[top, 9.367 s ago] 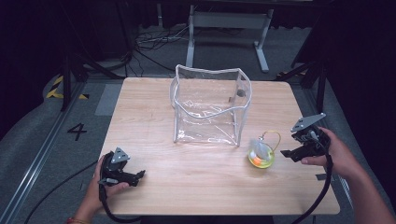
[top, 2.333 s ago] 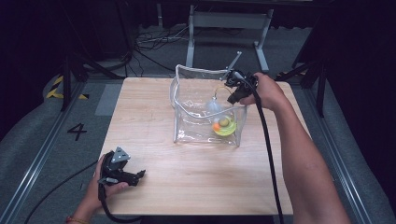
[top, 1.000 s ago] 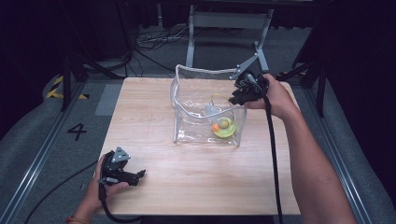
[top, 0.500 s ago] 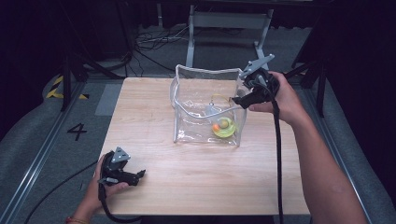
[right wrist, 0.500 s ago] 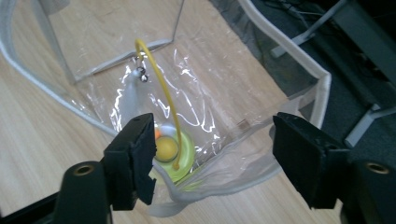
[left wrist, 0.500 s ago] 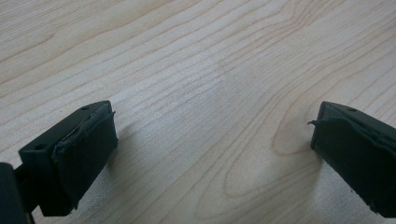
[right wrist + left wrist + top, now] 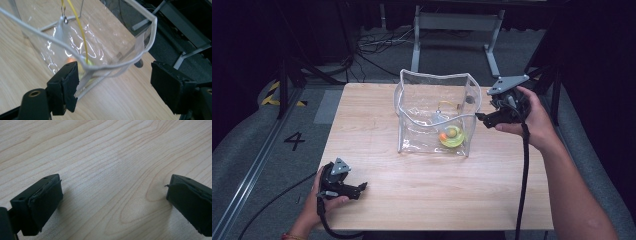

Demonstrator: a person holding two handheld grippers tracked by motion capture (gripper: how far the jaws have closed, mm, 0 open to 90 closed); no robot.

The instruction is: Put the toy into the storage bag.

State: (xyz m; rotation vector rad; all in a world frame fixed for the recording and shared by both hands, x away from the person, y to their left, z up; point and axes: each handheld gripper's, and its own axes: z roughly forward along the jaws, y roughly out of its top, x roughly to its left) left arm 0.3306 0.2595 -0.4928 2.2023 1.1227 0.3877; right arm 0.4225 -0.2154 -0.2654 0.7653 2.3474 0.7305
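The right gripper (image 7: pixel 486 120), jaws spread wide with nothing between them, has just been opening and hangs just outside the right wall of the clear bag (image 7: pixel 434 117) — in the right gripper view the bag's white rim (image 7: pixel 110 67) crosses in front of the jaws. Inside the bag, at its bottom right, lies the yellow-green toy (image 7: pixel 452 136) with its yellow cord (image 7: pixel 78 30) rising above it. The drop-in looks done; I judge this the retreat. The next move calls for drawing clear of the bag without snagging its rim. Well in front of the bag, the left gripper (image 7: pixel 362 187) rests on the table (image 7: pixel 427 190), open and empty.
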